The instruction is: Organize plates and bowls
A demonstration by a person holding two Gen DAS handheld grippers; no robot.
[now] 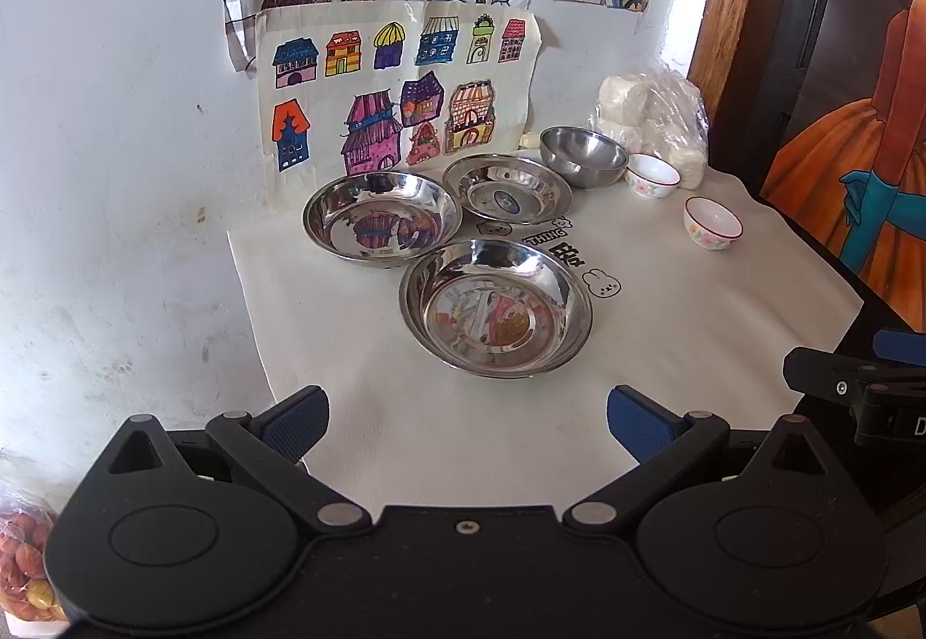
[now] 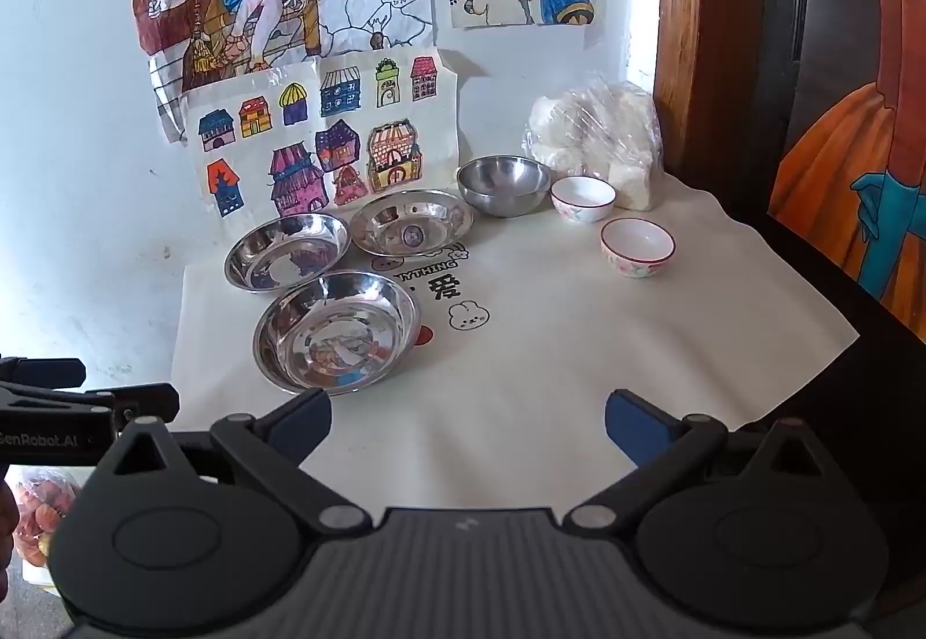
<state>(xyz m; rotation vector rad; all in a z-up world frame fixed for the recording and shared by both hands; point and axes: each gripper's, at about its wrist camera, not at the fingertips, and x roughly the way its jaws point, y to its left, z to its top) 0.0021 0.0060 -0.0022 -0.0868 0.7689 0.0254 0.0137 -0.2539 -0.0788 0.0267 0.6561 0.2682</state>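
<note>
Left gripper [image 1: 466, 422] — jaws spread wide, nothing between the blue pads, hovering over bare white cloth [image 1: 665, 349] on the bench. Right gripper [image 2: 469, 425] likewise fully spread, empty, touching nothing.

Left wrist view: nearest steel plate [image 1: 496, 308] at 12 o'clock from the gripper; second steel plate [image 1: 382, 216] at 11 o'clock; third steel plate [image 1: 507, 187] behind, just beside the second. Steel bowl [image 1: 583, 156] and far porcelain bowl [image 1: 653, 176] at 1 o'clock, close together; near porcelain bowl [image 1: 712, 223] stands apart — all upright, none stacked.
</note>
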